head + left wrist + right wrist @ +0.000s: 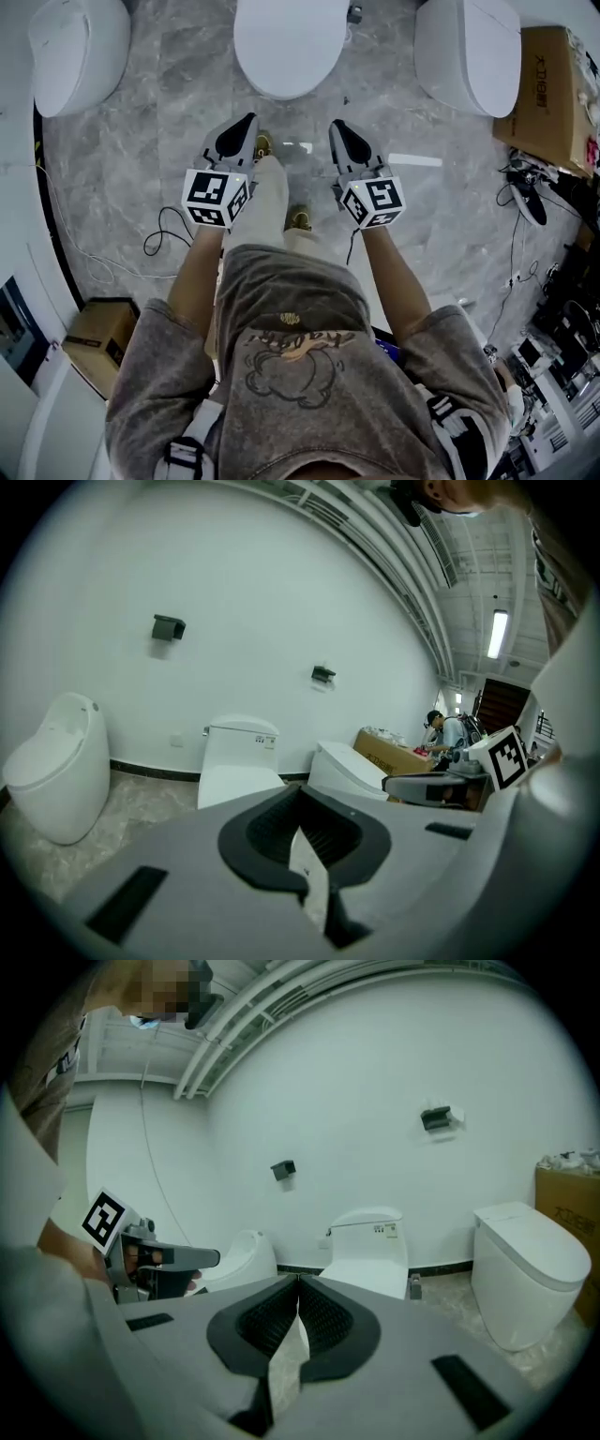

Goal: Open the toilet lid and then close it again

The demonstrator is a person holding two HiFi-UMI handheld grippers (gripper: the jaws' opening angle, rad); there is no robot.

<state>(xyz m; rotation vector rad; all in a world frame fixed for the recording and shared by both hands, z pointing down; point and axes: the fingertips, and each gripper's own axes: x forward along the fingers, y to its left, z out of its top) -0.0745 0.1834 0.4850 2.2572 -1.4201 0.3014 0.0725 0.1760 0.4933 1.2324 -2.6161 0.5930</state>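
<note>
A grey marble floor (169,141) fills the head view. Three white toilets stand along its far edge, by the white wall. The middle toilet (289,47) is the one I face. A rounder toilet (80,52) stands toward the floor's far left corner and a third toilet (466,52) toward the far right, next to a cardboard box (553,94).

The middle toilet's lid (291,33) lies flat and shut, its rounded front edge pointing at me. It is well apart from both tools, so I judge that opening has not begun.

I hold the left gripper (251,118) and the right gripper (335,124) side by side over the floor in front of that toilet, both pointing at it and tilted a little downward. In each gripper view the jaws are pressed together with nothing between them, and the middle toilet sits straight ahead beyond the tips.

To do this step well, I judge I should bring one gripper low to the lid's front edge. I should aim the closed tips just under the lip, not at the top surface. Then I can lift in an arc that follows the hinge at the back. I should keep the other gripper clear, or ready to steady the lid so it does not slam against the tank.
</note>
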